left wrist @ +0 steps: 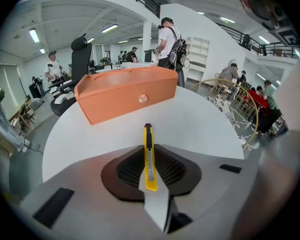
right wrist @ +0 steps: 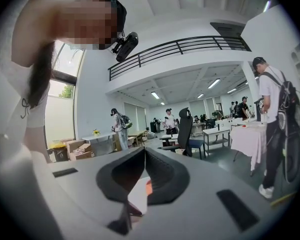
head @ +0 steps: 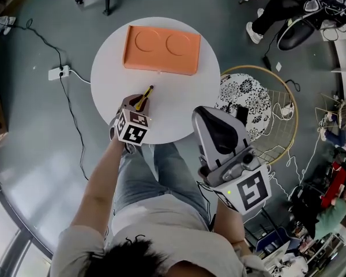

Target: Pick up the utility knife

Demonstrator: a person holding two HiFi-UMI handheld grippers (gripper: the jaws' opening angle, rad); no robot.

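- Yellow utility knife (left wrist: pixel 148 140) with a black slider is clamped edge-on between the two jaws of the left gripper (left wrist: pixel 149 156). The dark pads press on both of its flat sides.
- About half of the knife's length projects forward past the jaw tips. Its rear end sits deep between the pads.
- Head view: the left gripper (head: pixel 136 103) is over the near edge of the round white table (head: pixel 109 91), and the knife (head: pixel 145 96) points away from the person toward the table's middle. It cannot be determined whether the knife is clear of the tabletop.
- Right gripper (right wrist: pixel 144 156): the jaws meet along a thin line and nothing is held between them.
- Head view: the right gripper (head: pixel 207 115) is held off the table at the person's right side, above the lap. Its own camera looks out across the room, not at the tabletop.
- An orange box (left wrist: pixel 126 92) stands on the far half of the table, directly ahead of the knife tip and apart from it. A small pale knob shows on its near face. From above, the box (head: pixel 161 49) shows two shallow round recesses in its top.
- To the right of the table stands a ring-framed seat with a black-and-white patterned cushion (head: pixel 248 100).
- On the grey floor to the left lies a white power strip (head: pixel 58 72) with a cable running from it.
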